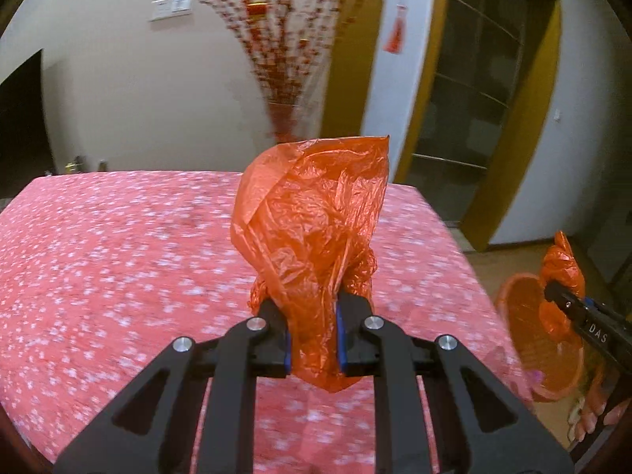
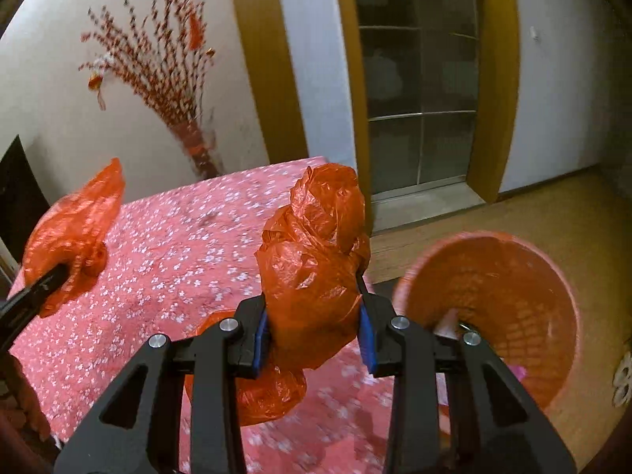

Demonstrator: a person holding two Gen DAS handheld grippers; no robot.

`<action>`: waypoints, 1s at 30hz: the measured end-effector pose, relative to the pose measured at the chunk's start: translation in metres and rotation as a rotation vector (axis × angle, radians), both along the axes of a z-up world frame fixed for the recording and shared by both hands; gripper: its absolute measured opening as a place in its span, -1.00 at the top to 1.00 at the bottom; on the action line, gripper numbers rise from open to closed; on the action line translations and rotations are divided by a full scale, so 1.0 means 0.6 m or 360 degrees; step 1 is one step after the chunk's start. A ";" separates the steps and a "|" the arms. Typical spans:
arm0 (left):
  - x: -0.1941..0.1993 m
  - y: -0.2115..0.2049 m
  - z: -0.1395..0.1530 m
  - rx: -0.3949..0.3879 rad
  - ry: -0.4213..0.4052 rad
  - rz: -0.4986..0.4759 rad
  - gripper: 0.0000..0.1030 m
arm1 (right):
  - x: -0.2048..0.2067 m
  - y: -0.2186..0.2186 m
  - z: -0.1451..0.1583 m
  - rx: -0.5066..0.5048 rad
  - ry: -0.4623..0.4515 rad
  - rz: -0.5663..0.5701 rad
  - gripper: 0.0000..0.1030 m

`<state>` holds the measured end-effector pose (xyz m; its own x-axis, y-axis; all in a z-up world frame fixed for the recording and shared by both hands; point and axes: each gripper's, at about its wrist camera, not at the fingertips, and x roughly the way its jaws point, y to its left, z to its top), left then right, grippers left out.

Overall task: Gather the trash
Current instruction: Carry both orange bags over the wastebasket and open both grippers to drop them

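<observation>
My left gripper [image 1: 314, 339] is shut on an orange plastic bag [image 1: 312, 229] that stands up crumpled above the table; it also shows at the left of the right wrist view [image 2: 75, 233]. My right gripper [image 2: 314, 335] is shut on a second orange plastic bag [image 2: 316, 252], held over the table's right edge; it shows small in the left wrist view [image 1: 561, 268]. A pink basket lined with an orange bag [image 2: 509, 288] stands on the floor right of the table, also seen in the left wrist view [image 1: 525, 316]. More orange plastic [image 2: 260, 391] hangs below my right gripper.
The table wears a red cloth with small white flowers [image 1: 118, 268]. A vase of red branches [image 1: 284, 59] stands by the wall behind it. A glass door with a yellow frame [image 2: 422, 91] lies to the right, above wooden floor [image 2: 553, 205].
</observation>
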<state>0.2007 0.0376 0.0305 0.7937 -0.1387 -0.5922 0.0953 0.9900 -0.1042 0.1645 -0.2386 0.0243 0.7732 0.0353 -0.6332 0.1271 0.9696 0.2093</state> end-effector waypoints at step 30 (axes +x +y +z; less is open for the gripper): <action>-0.054 -0.303 -0.023 -0.0034 0.0060 -0.0492 0.67 | -0.124 -0.181 -0.010 0.0051 -0.0099 -0.0302 0.30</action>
<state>0.1683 -0.1440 0.0167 0.6898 -0.3825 -0.6147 0.3869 0.9124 -0.1335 0.0899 -0.3472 0.0183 0.8055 -0.0952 -0.5848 0.2926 0.9222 0.2529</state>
